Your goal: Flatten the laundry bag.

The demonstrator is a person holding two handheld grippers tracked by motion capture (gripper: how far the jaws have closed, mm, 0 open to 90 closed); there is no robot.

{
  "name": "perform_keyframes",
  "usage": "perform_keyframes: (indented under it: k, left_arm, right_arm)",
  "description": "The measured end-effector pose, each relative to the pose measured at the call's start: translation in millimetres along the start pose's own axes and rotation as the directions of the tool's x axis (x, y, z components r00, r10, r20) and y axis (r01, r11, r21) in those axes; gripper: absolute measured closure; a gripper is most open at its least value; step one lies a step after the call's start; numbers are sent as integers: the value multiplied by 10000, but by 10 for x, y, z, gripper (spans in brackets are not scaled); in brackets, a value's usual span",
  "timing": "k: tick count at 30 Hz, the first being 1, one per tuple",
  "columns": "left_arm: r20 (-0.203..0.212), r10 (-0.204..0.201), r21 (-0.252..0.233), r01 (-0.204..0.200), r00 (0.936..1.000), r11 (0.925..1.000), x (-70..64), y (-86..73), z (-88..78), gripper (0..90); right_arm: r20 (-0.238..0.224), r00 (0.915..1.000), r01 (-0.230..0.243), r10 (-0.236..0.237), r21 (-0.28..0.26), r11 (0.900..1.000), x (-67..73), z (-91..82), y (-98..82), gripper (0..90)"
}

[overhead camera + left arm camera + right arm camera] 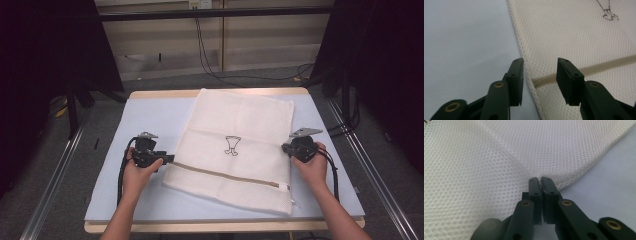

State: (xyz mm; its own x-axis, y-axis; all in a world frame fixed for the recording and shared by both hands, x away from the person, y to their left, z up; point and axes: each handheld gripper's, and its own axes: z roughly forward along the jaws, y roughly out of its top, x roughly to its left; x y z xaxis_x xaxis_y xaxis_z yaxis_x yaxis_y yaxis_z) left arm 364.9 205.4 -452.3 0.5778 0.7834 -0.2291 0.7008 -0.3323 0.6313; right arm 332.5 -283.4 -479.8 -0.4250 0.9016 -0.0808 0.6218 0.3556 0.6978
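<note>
A white mesh laundry bag [235,135] lies flat on the pale blue mat [145,115], with a tan zipper [225,175] across its near part and a small black drawing [231,145] at its middle. My left gripper [169,159] is at the bag's left edge, level with the zipper's end. In the left gripper view its jaws [540,63] stand open astride the bag's [579,37] edge and the zipper [599,67] end, pressing on nothing. My right gripper [285,147] is at the bag's right edge; in the right gripper view it [540,180] is shut on a pinch of the mesh [499,157].
The mat covers a wooden table whose front edge [220,226] runs near the person's forearms. Metal rails [55,175] flank the table on both sides. Black cables [210,60] trail over the grey floor behind it.
</note>
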Motion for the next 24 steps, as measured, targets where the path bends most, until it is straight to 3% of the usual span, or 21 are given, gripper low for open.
perform_keyframes:
  k: [3, 6, 11, 13, 14, 15, 19, 24]
  left_arm:
    - [-141, -202, 48, 203, 9997, 9998, 44, 44, 119, 500]
    - [-23, -294, 105, 294, 9996, 9995, 67, 57, 185, 494]
    - [11, -41, 145, 41, 10000, 9999, 94, 136, 264, 479]
    - [-143, 128, 329, -123, 9998, 9994, 81, 214, 354, 468]
    - [-143, 128, 329, -123, 9998, 9994, 81, 214, 354, 462]
    - [-209, 241, 377, -233, 9995, 9990, 80, 234, 411, 462]
    - [-7, 181, 103, -181, 9998, 9998, 45, 261, 506, 445]
    - [-90, 515, 140, -514, 9986, 9986, 44, 288, 541, 464]
  right_arm:
    - [-14, 9997, -236, 236, -32, 9997, 2, -16, -10, 856]
    - [-35, 9996, -272, 272, -229, 9994, -24, -42, -25, 829]
    - [-116, 9958, -915, 910, -533, 9944, -52, -151, -59, 767]
    - [-504, 9899, -1356, 1328, -565, 9892, -28, -229, -107, 686]
    - [-504, 9899, -1356, 1328, -565, 9892, -28, -229, -107, 686]
    - [-886, 9893, -1226, 1156, -783, 9894, 24, -272, -159, 604]
    - [-1025, 9905, -947, 920, -214, 9953, 141, -327, -245, 535]
    - [-1160, 9870, -1110, 1110, 61, 9938, 172, -352, -303, 530]
